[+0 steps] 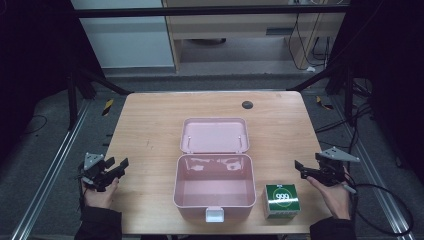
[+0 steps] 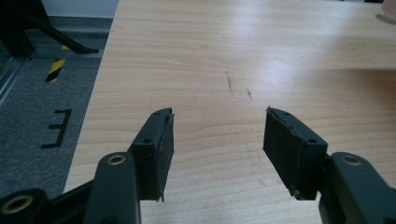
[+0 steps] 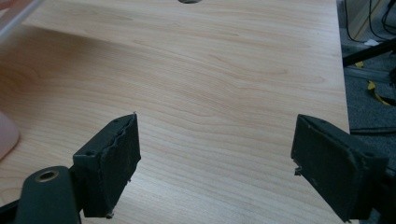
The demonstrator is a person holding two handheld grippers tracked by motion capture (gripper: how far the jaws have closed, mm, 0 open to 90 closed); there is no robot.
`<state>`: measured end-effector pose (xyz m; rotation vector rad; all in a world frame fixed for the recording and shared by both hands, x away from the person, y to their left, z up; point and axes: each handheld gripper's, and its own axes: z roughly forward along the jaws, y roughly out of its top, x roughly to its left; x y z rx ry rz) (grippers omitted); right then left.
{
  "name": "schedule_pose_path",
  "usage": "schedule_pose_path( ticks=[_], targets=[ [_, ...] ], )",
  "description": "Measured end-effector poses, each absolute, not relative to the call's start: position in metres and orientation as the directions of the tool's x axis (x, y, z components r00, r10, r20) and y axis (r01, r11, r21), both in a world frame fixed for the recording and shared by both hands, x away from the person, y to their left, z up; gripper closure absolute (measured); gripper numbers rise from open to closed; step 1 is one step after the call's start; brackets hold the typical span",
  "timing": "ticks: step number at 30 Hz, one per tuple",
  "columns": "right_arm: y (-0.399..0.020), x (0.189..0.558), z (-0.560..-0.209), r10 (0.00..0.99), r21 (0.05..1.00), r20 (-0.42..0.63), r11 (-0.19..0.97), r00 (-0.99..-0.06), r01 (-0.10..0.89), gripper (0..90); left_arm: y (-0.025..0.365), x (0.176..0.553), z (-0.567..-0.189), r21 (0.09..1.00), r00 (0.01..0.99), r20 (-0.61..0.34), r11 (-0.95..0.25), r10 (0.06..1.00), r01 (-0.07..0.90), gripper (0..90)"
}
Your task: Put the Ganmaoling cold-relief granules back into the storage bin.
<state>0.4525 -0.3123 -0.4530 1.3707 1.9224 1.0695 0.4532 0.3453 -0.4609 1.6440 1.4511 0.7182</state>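
A pink plastic box [image 1: 176, 186] stands open and empty in the middle of the wooden table [image 1: 150, 125], its lid [image 1: 215, 135] laid back away from me. A small green carton [image 1: 282, 201] marked 999 sits just right of the box near the front edge. My left gripper [image 1: 119, 164] hovers at the table's left edge, jaws open over bare wood [image 2: 218, 126], with nothing between them. My right gripper [image 1: 300, 170] is at the right edge, behind the carton, its jaws [image 3: 217, 128] spread wide over bare wood and holding nothing. A pink corner of the box [image 3: 5, 140] shows at that view's left.
A black round grommet [image 1: 247, 104] is set in the table's far side. Dark frame bars and metal rails flank the table on both sides. Cables lie on the floor at the right [image 1: 395, 200]. A cabinet stands beyond the far edge.
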Motion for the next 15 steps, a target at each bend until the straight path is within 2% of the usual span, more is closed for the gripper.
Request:
schedule_pose_path(
  ticks=[9, 15],
  targets=[
    [-0.299, 0.447, -0.435, 0.926, 0.858, -0.002, 0.195, -0.376, 0.475, 15.3, 0.342, 0.455, -0.461, 0.84, 0.197, -0.094, -0.029, 0.976, 0.542, 30.9],
    [-0.293, 0.445, -0.402, 0.887, 0.867, -0.047, 0.265, -0.46, 0.422, 15.1, 0.342, 0.455, -0.461, 0.83, 0.2, -0.101, -0.028, 0.975, 0.556, 26.3]
  ],
)
